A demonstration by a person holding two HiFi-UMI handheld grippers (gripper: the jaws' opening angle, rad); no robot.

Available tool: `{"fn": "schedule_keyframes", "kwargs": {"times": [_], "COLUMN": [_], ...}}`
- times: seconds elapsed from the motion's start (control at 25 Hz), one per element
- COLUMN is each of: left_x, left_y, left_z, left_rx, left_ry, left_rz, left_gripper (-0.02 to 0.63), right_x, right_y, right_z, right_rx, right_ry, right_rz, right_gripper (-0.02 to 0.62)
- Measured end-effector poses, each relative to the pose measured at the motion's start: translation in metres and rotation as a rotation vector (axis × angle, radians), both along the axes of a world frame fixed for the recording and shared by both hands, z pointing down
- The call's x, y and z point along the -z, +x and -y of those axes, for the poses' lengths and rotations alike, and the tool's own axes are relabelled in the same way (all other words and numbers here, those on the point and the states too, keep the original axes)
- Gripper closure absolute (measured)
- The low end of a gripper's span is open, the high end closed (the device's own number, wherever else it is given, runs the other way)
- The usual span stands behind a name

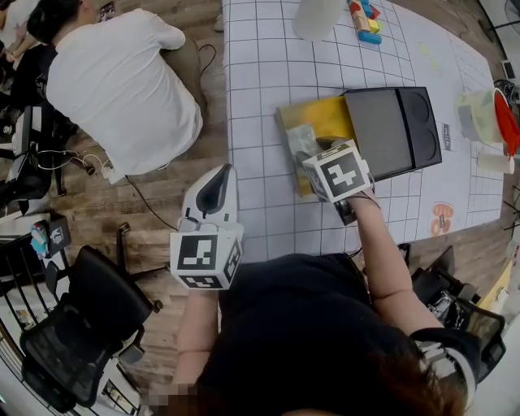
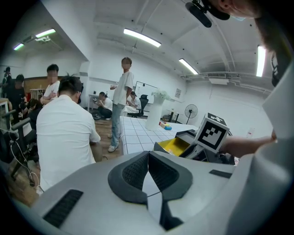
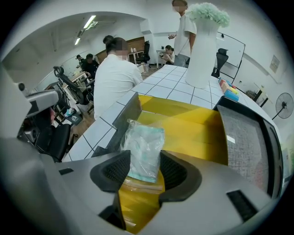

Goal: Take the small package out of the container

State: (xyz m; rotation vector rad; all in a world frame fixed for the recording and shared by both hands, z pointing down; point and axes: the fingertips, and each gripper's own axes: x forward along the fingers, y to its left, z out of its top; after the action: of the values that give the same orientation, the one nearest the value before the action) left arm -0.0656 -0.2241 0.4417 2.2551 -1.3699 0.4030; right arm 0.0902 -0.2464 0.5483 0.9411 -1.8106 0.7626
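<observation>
An open container (image 1: 333,118) with a yellow inside stands on the white grid table, its black lid (image 1: 394,130) laid open to the right. A small clear package (image 1: 302,142) with pale green contents lies against the container's left wall. My right gripper (image 1: 313,162) points steeply down into it. In the right gripper view the package (image 3: 142,147) sits between the wide jaws of the right gripper (image 3: 144,170), on the yellow floor (image 3: 197,133); the pads do not visibly press it. My left gripper (image 1: 219,172) hangs off the table's left edge, and the left gripper (image 2: 148,156) is shut and empty.
A white vase (image 1: 317,16) and coloured blocks (image 1: 366,20) stand at the table's far end. Cups and a red-rimmed object (image 1: 491,114) sit at the right edge. A person in a white shirt (image 1: 122,81) crouches left of the table; an office chair (image 1: 77,341) is near left.
</observation>
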Motion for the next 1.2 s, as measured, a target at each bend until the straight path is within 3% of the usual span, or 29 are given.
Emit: {"fn": "schedule_keyframes", "kwargs": {"times": [0.08,0.12,0.48,0.72,1.2], "left_x": [0.001,0.001,0.009,0.016,0.037], "left_y": [-0.001,-0.002,-0.011,-0.016,-0.025], "left_z": [-0.001,-0.002,-0.010,-0.015,-0.025], "left_rx": [0.001,0.002,0.011,0.016,0.023], "left_ry": [0.002,0.003,0.019,0.035,0.082], "left_rz": [0.001,0.002,0.009,0.008,0.026], "left_gripper": [0.578,0.578,0.578,0.578,0.578], "right_x": [0.001,0.001,0.015,0.030,0.078], "right_y": [0.001,0.002,0.005,0.007,0.009], "right_z": [0.000,0.001,0.002,0.001,-0.005], "right_rx": [0.000,0.000,-0.004,-0.014,-0.040], "right_ry": [0.007,0.013,0.092,0.152,0.296], "right_rz": [-0.005,-0.011,-0.023,-0.037,0.000], "right_gripper": [0.394,0.451,0.532,0.565,0.569]}}
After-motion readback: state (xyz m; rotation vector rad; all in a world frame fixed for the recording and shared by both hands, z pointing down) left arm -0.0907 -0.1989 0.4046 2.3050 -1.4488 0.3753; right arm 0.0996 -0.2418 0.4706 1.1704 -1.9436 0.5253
